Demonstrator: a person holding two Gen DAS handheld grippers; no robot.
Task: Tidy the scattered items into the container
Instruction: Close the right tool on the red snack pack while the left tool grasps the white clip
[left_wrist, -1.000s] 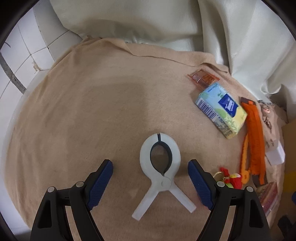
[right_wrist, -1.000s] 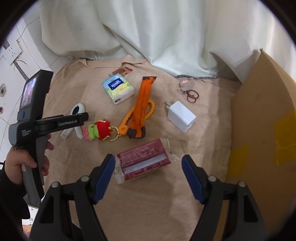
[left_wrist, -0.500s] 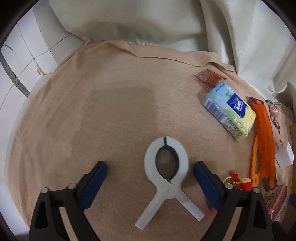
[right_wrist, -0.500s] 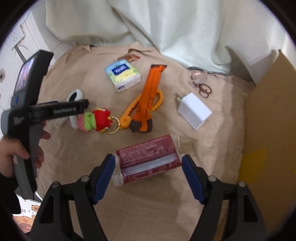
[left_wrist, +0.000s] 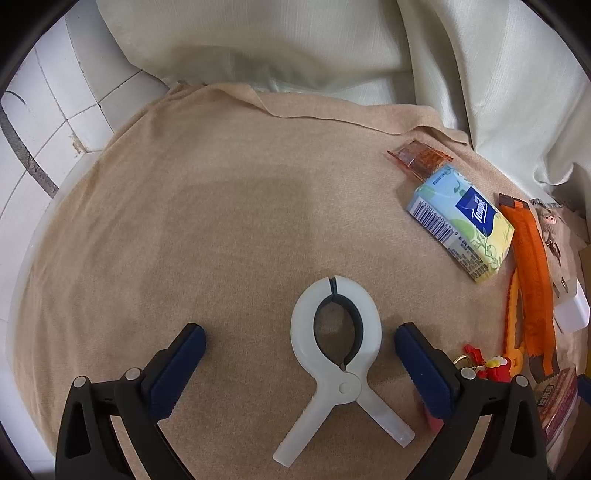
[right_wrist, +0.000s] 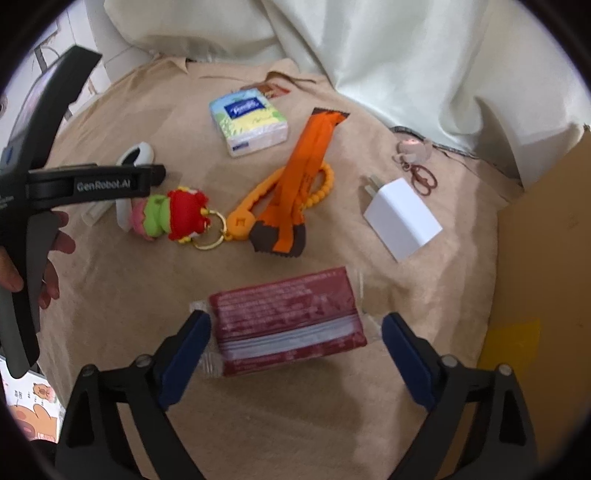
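A white spring clamp (left_wrist: 338, 363) lies flat on the tan cloth, its ring end between the blue pads of my open left gripper (left_wrist: 299, 332), not touched. My right gripper (right_wrist: 295, 325) is open around a dark red packet (right_wrist: 286, 317), whose ends sit close to both pads. Beyond it lie a red and green plush keychain (right_wrist: 170, 218), an orange strap (right_wrist: 295, 184), a tissue pack (right_wrist: 249, 122), a white charger (right_wrist: 402, 218) and a small key ring (right_wrist: 415, 158). The cardboard box (right_wrist: 543, 236) stands at the right.
A small orange wrapper (left_wrist: 419, 160) lies behind the tissue pack. A pale curtain (left_wrist: 295, 48) hangs along the back edge of the cloth, and white tiles (left_wrist: 44, 122) show at the left. A hand (right_wrist: 22, 266) holds the left gripper's handle.
Both grippers have come lower and forward. The clamp now sits further between the left pads, and the red packet has come in between the right pads.
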